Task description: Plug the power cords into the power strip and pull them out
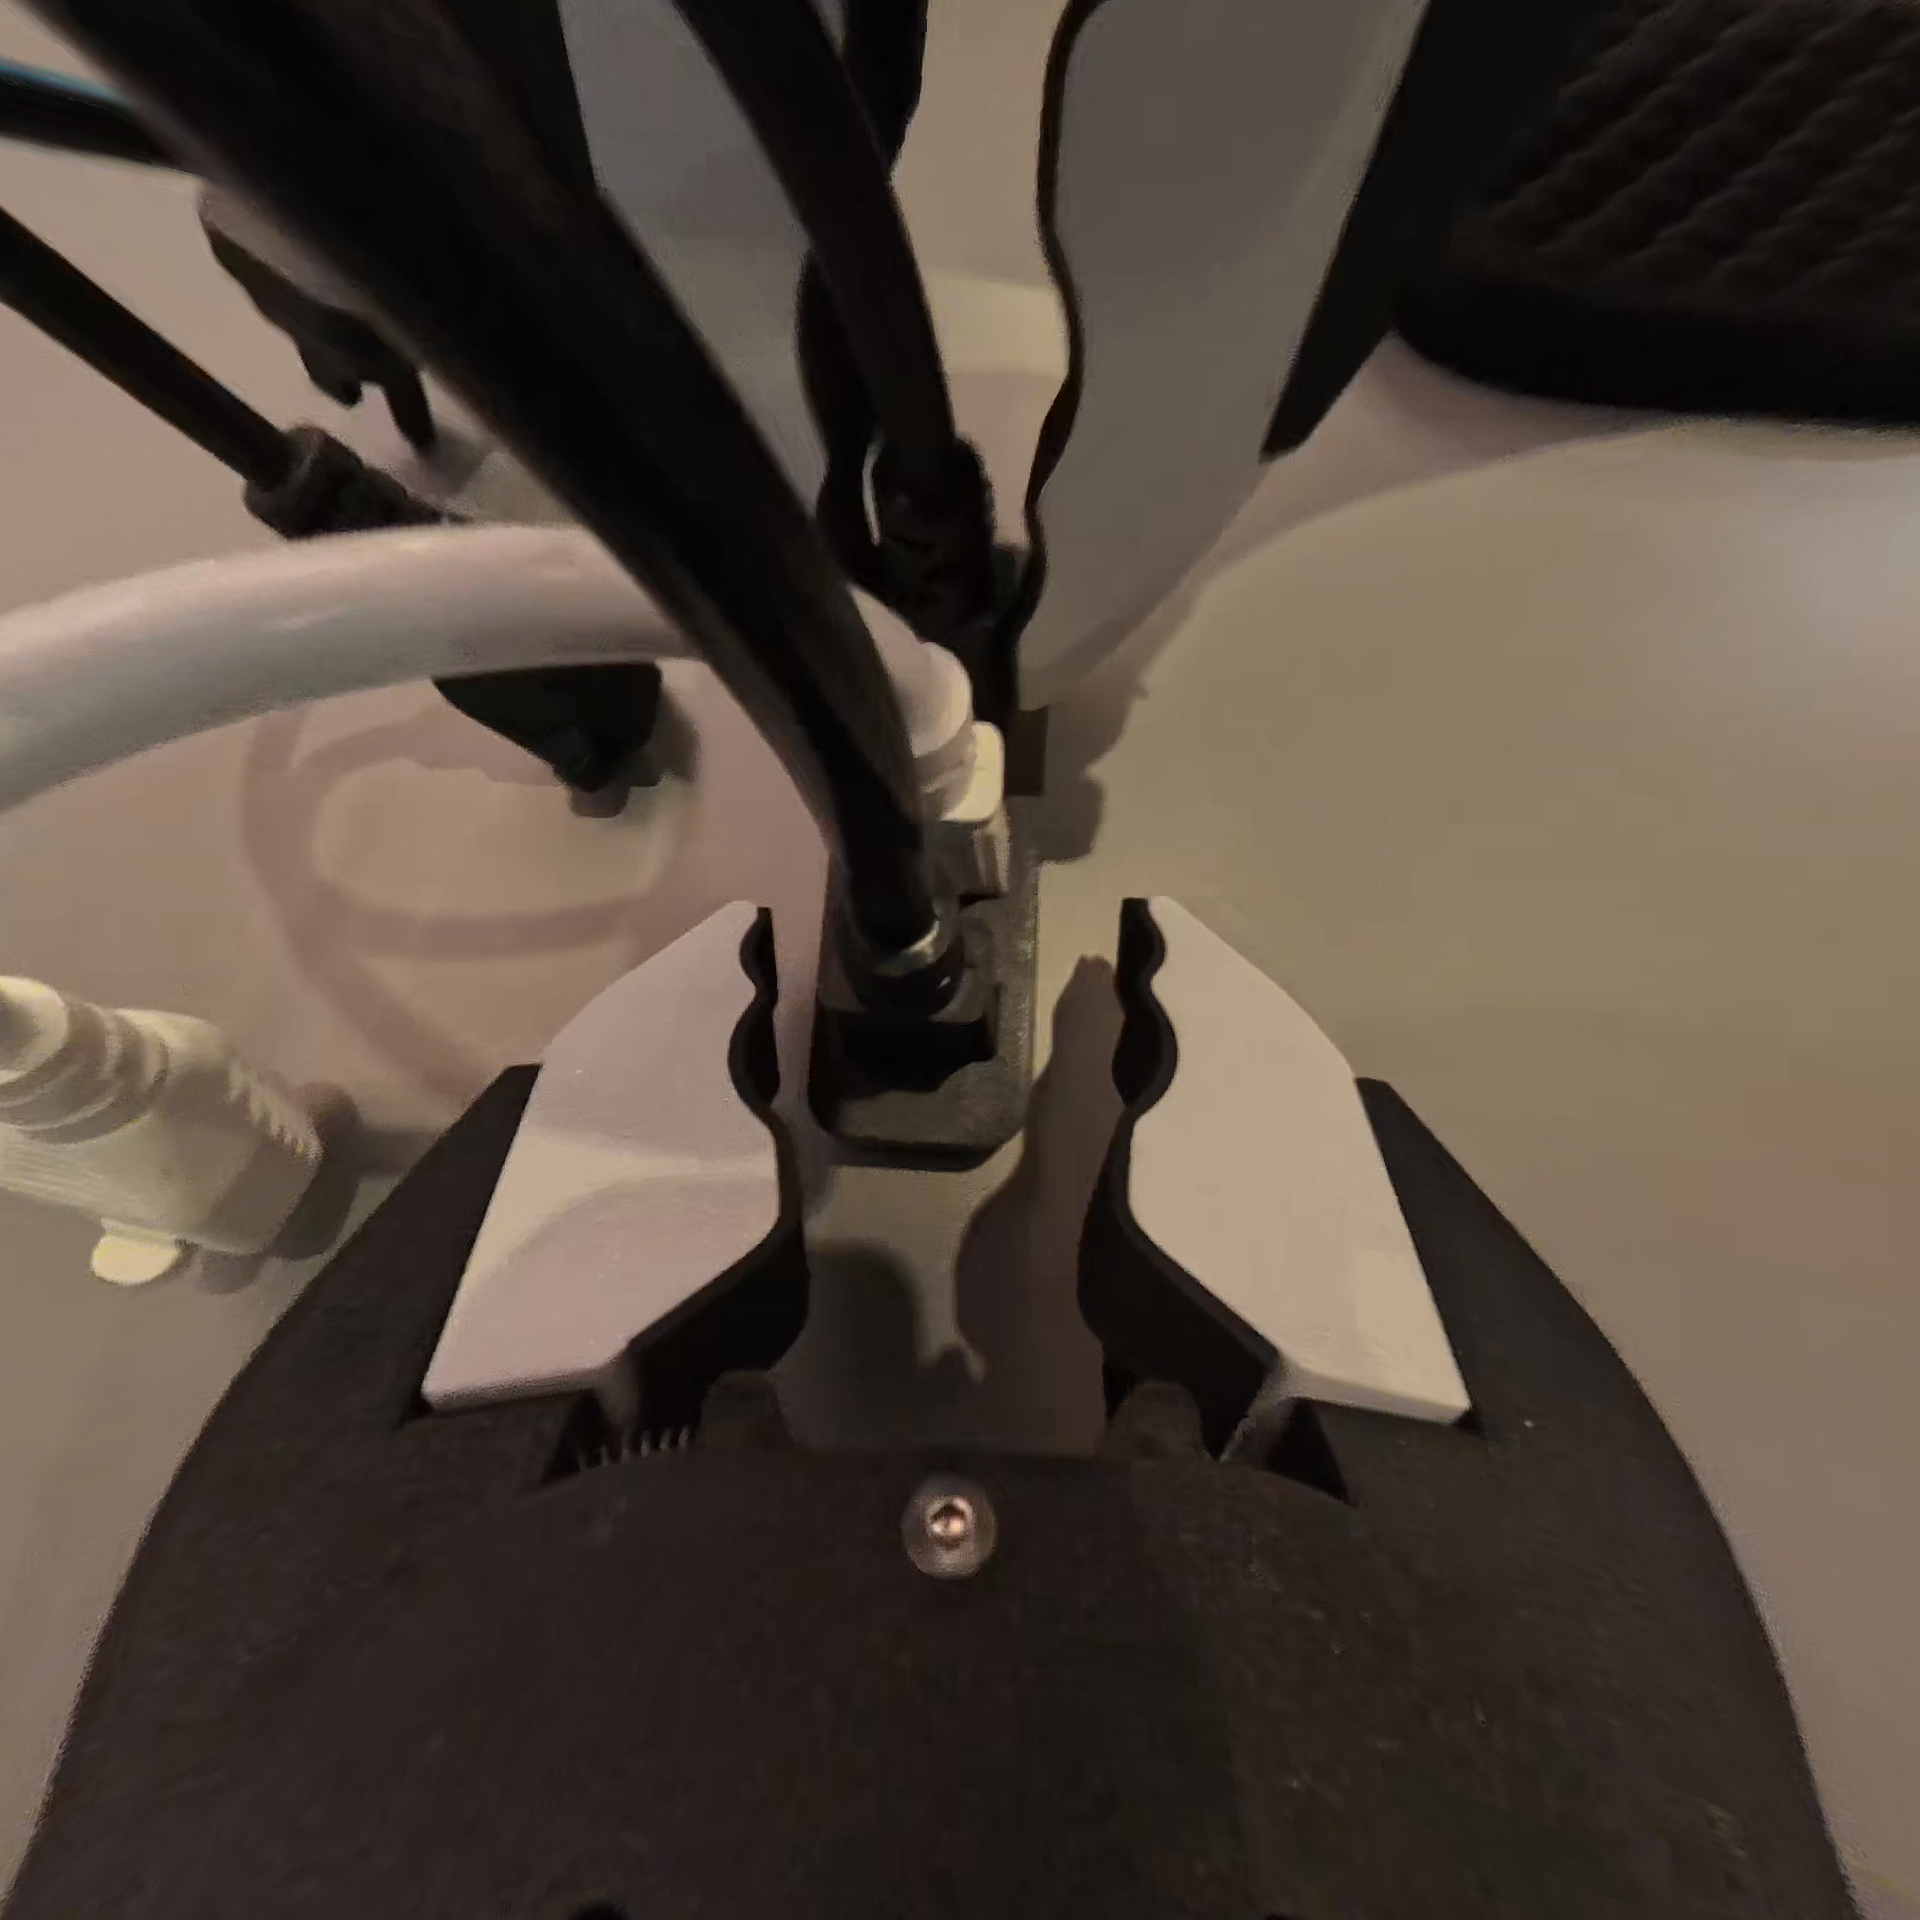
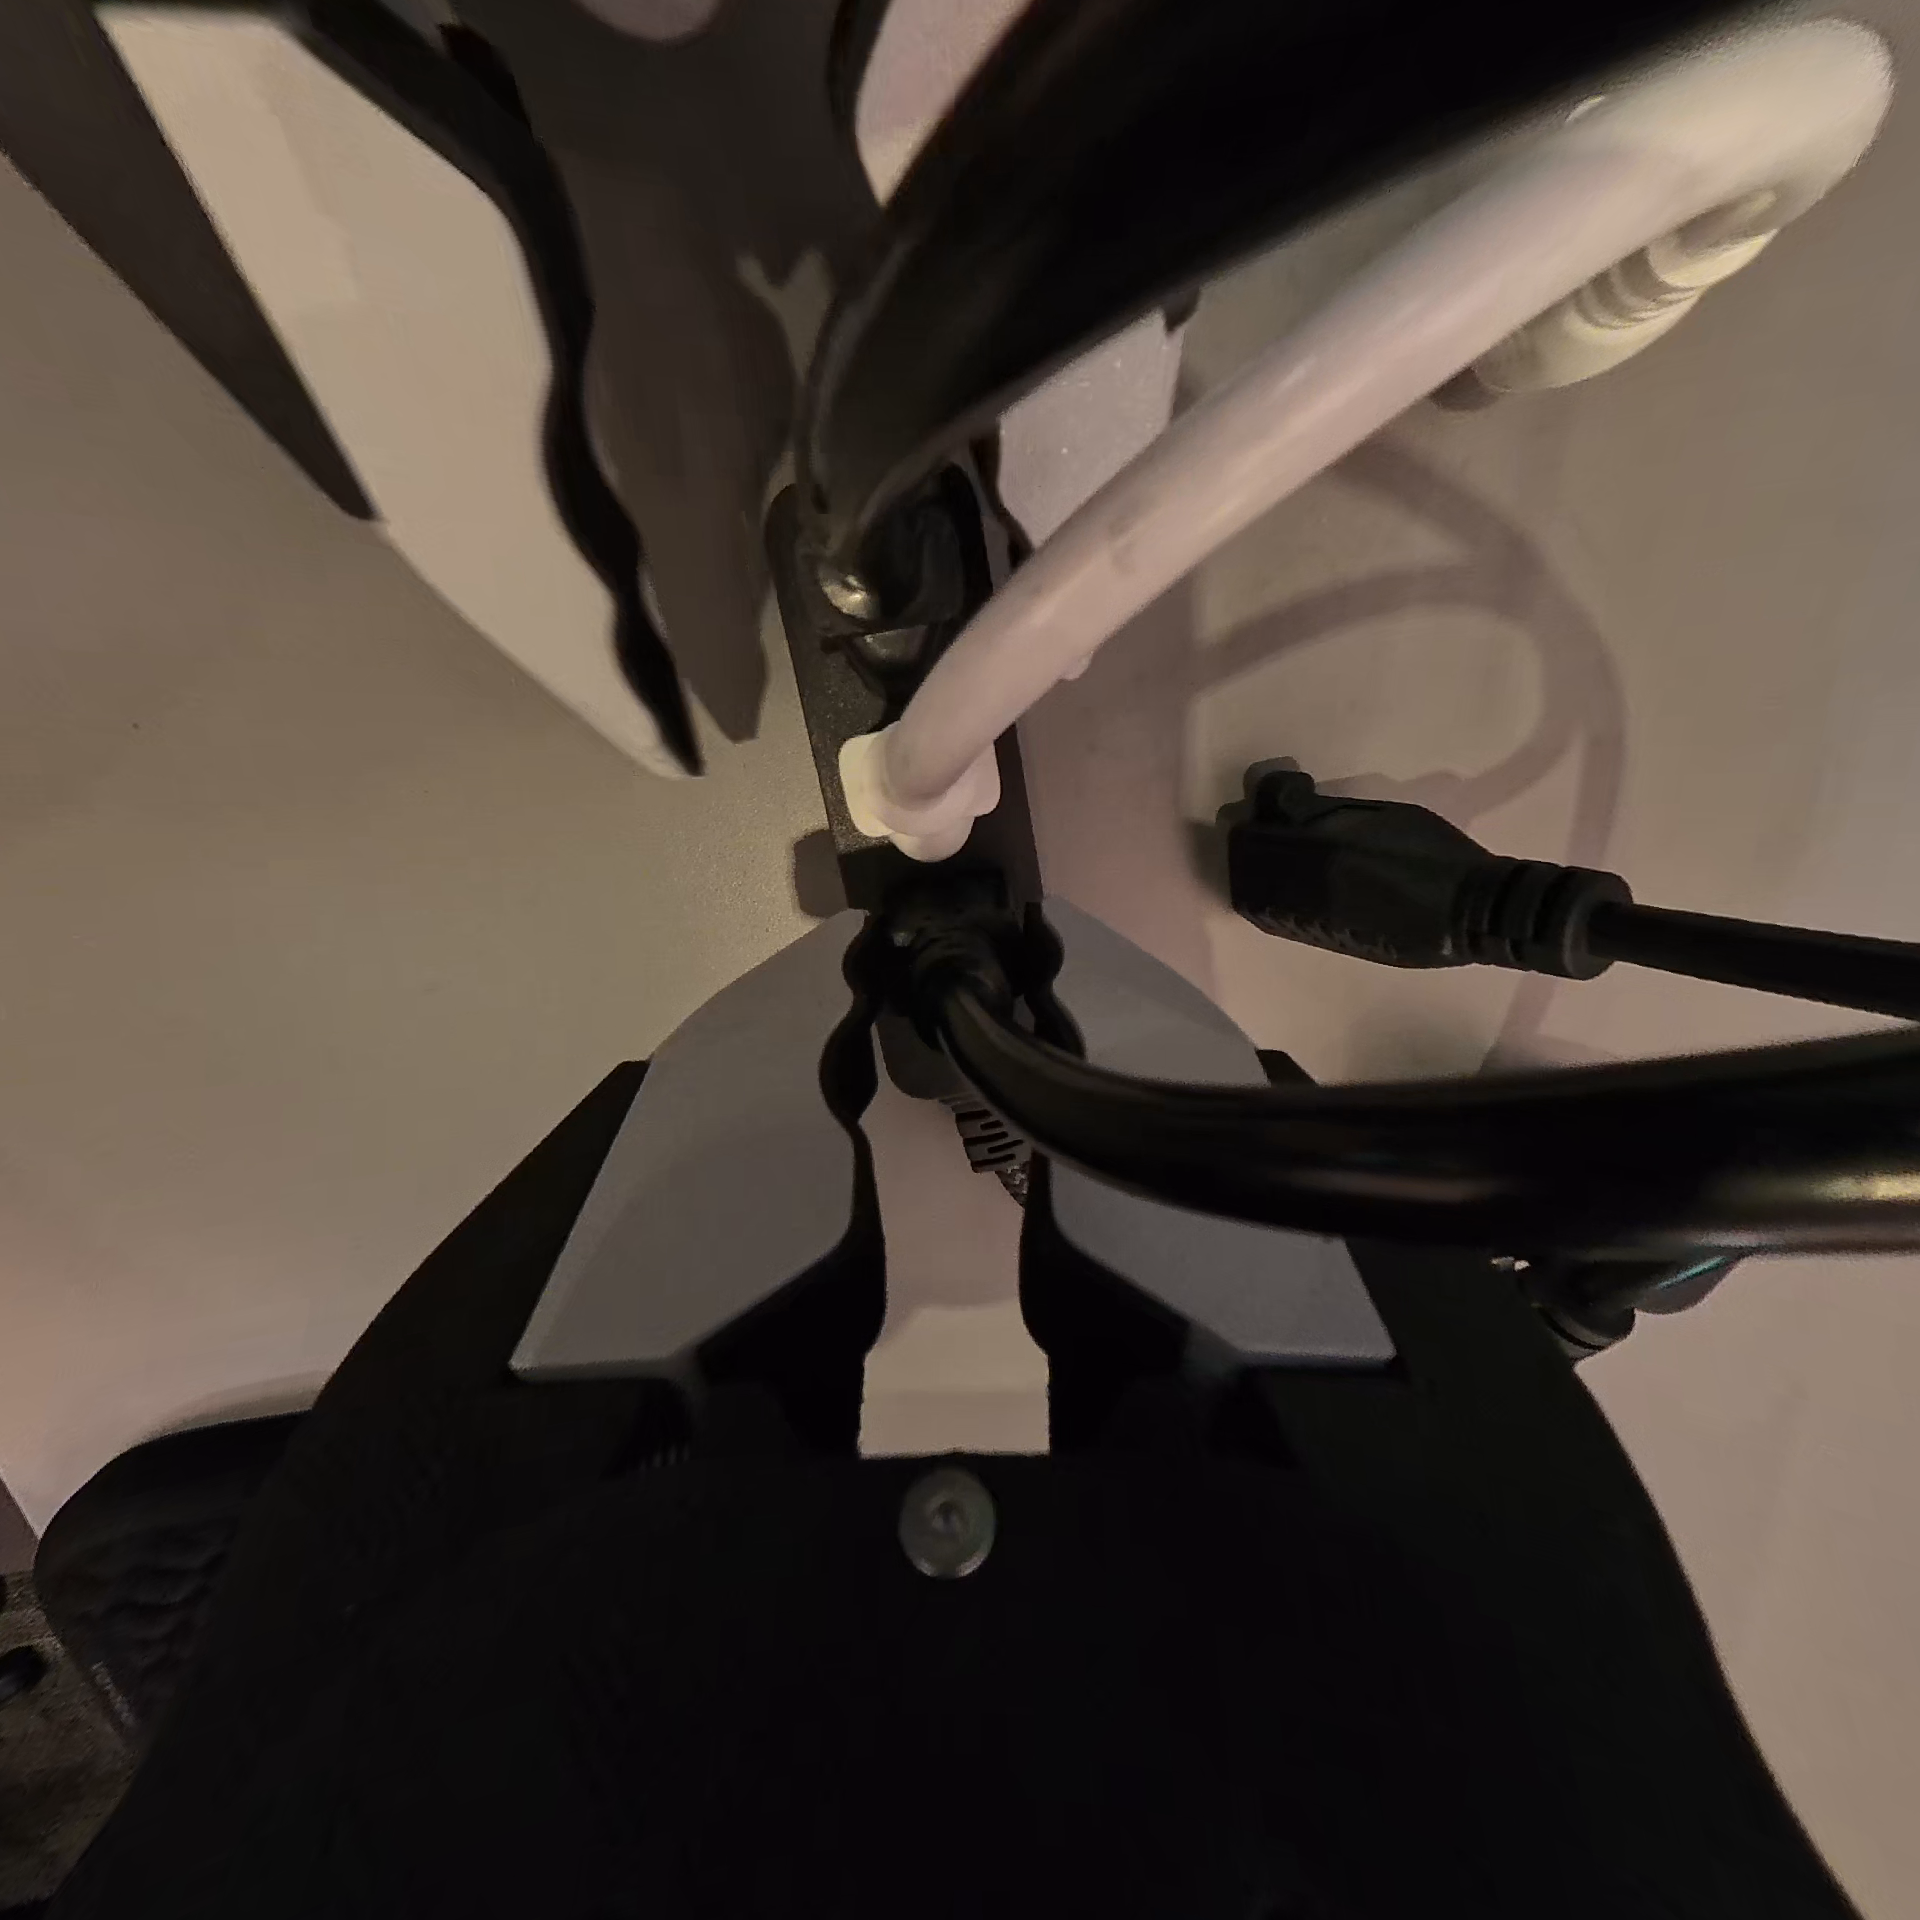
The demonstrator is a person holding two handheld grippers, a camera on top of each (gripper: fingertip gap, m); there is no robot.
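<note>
I count 3 cords seated in the power strip (image 2: 914, 727) mid-tabletop; my right gripper (image 2: 951, 997) pinches the nearest black plug (image 2: 940, 966), my left gripper (image 1: 940, 997) gapes empty around the strip's end. 2 loose plugs remain.

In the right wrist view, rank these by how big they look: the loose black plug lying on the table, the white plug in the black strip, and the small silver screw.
1. Loose black plug
2. White plug
3. Silver screw, though it sits closest to the camera, so its rank is less sure.
</note>
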